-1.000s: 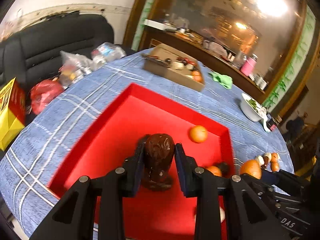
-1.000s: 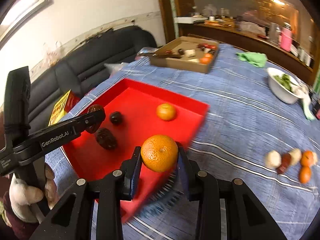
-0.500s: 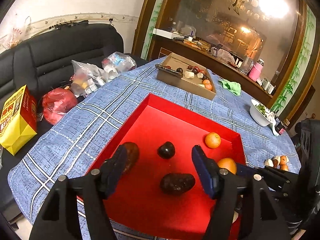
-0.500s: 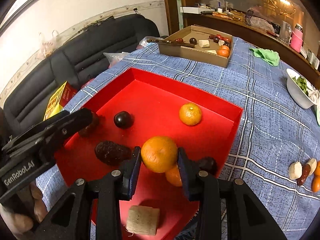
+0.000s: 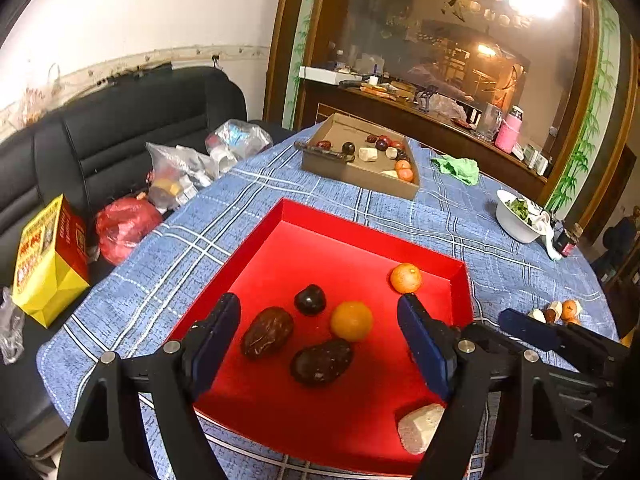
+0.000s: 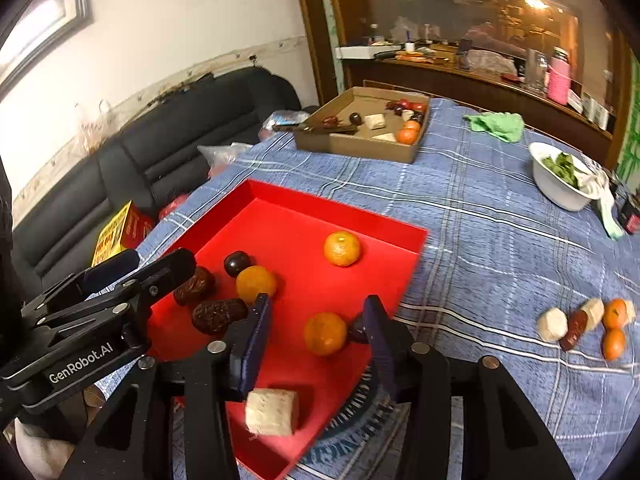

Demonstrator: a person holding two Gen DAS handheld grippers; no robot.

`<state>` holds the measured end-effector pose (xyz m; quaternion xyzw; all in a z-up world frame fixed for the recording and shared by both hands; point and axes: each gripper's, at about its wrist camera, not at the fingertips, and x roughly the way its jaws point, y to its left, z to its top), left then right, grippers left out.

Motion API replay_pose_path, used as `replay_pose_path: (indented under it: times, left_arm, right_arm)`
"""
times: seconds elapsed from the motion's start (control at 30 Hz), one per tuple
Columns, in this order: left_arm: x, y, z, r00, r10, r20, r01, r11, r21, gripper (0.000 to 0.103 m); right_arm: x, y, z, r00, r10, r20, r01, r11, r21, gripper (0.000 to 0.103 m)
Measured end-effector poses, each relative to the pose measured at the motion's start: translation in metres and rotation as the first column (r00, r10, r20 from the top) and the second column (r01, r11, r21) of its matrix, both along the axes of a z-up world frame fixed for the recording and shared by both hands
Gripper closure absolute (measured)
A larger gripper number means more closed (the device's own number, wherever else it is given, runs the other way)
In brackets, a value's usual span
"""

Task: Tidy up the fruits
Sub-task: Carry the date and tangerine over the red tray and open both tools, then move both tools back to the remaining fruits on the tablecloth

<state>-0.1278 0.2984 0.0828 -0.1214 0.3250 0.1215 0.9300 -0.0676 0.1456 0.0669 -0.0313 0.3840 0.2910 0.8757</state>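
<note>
A red tray (image 5: 360, 232) (image 6: 280, 208) lies on the blue checked tablecloth. In it lie two wrinkled dark dates (image 5: 267, 332) (image 5: 322, 361), a dark round fruit (image 5: 309, 299), oranges (image 5: 351, 320) (image 5: 405, 278) (image 6: 325, 333) and a pale block (image 5: 420, 426) (image 6: 272, 412). My left gripper (image 5: 320, 344) is open and empty above the tray's near part. My right gripper (image 6: 316, 336) is open, its jaws on either side of an orange lying in the tray. A small pile of oranges, pale pieces and a date (image 6: 584, 322) lies on the cloth to the right.
A cardboard box (image 5: 360, 160) (image 6: 364, 128) with more fruit stands at the far side of the table. A white bowl (image 6: 564, 180) with greens and a green cloth (image 6: 496, 124) are at the far right. A black sofa (image 5: 120, 120) with bags and a yellow box (image 5: 48, 256) is left.
My left gripper let go of the dark date in the tray and pulled back, opening wider. My right gripper carried an orange over the tray, opened and released it.
</note>
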Motion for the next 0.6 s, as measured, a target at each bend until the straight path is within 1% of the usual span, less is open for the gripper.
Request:
replay_pose_path:
  times: [0.17,0.5,0.6]
  left_arm:
    - [-0.005,-0.019,0.010,1.000,-0.009,0.016,0.008,0.998,0.062,0.023]
    - [-0.009,-0.057,0.023,0.998,-0.054,0.018,0.051,0.989,0.138,0.023]
    - [-0.009,-0.071,0.025,0.997,-0.073,0.013,0.070,0.984,0.161,0.023]
  right_arm:
    - [-0.003,-0.024,0.001,0.999,-0.045,-0.008,0.045,0.999,0.028,0.049]
    - [-0.013,-0.072,0.000,0.994,-0.111,-0.017,0.112,0.991,0.069,0.048]
    - [-0.015,-0.086,0.000,0.991,-0.131,-0.016,0.132,0.988,0.085,0.044]
